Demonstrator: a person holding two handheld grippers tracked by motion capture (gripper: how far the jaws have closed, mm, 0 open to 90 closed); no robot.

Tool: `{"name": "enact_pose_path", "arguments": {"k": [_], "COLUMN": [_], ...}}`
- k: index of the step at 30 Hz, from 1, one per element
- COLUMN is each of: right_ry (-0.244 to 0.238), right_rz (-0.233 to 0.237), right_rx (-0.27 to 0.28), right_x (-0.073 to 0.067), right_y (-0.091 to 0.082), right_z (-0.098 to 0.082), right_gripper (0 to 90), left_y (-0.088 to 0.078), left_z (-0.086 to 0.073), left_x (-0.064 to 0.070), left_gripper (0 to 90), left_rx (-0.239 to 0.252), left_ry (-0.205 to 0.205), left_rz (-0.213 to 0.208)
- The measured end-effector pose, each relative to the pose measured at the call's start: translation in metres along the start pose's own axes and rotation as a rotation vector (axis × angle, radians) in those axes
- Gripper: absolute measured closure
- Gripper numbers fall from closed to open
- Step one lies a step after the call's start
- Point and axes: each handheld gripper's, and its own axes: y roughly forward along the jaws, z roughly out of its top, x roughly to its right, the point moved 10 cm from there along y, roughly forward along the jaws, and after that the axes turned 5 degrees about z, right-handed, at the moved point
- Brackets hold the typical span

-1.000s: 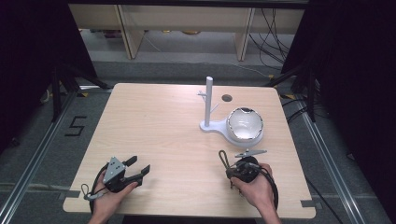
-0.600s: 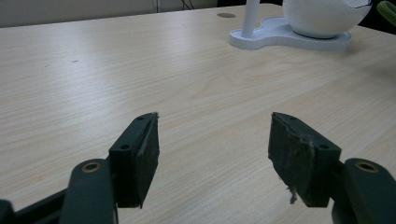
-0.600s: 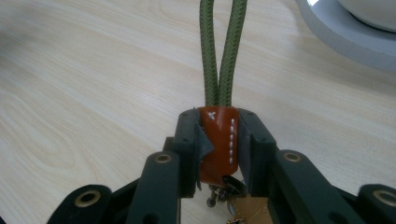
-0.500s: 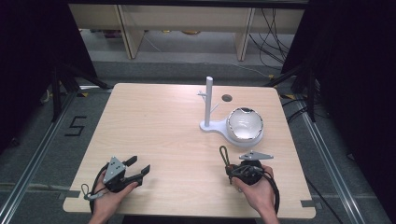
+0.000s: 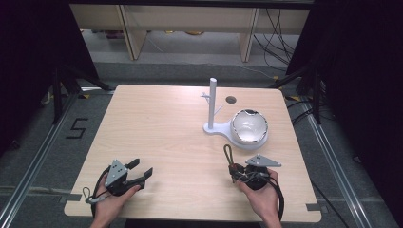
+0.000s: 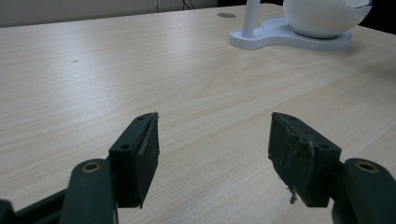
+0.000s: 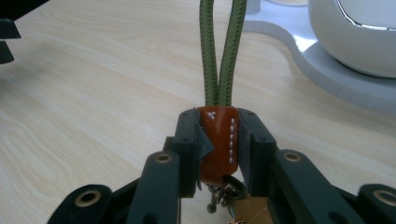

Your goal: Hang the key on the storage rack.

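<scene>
- While the right tongs point(image 7: 218, 140) clamp an orange leather tab with an olive-green cord loop point(image 7: 220, 51), it lies just before the white stand with a round bowl point(image 5: 247, 127) on the pale wooden tabletop point(image 5: 161, 128).
- Left tongs point(image 6: 212, 154), well left of that stand, gape wide, empty.

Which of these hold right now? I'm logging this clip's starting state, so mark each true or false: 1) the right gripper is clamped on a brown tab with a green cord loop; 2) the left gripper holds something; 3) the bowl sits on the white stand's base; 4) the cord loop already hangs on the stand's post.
1) True. The right gripper is shut on the brown tab, and the green cord loop rises from it.
2) False. The left gripper is open, with bare table between its jaws.
3) True. The bowl rests on the base of the white stand.
4) False. The loop is at the right gripper, well short of the post.
</scene>
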Motion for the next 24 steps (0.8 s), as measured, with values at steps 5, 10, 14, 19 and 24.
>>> {"name": "enact_pose_path", "arguments": {"k": [5,10,14,19,24], "right_ry": [-0.053,-0.012,-0.076,-0.101,-0.125], "right_rz": [-0.007,0.016,0.027,0.012,0.012], "right_rx": [0.06,0.095,0.123,0.167,0.191], "right_x": [0.002,-0.005,-0.003,-0.003,-0.004], "right_y": [0.002,0.002,0.002,0.001,0.0], "right_z": [0.004,0.006,0.01,0.014,0.017], "right_gripper": [72.1,72.0,72.0,72.0,72.0], "left_y": [0.0,0.0,0.0,0.0,0.0], "left_z": [0.0,0.0,0.0,0.0,0.0], "left_x": [0.0,0.0,-0.001,-0.001,-0.001], "left_gripper": [33.4,33.4,33.4,33.4,33.4], "left_rx": [0.001,-0.003,-0.003,-0.002,-0.004], "left_ry": [0.0,-0.004,-0.005,-0.007,-0.006], "left_rz": [-0.001,0.001,0.001,0.002,0.003]}}
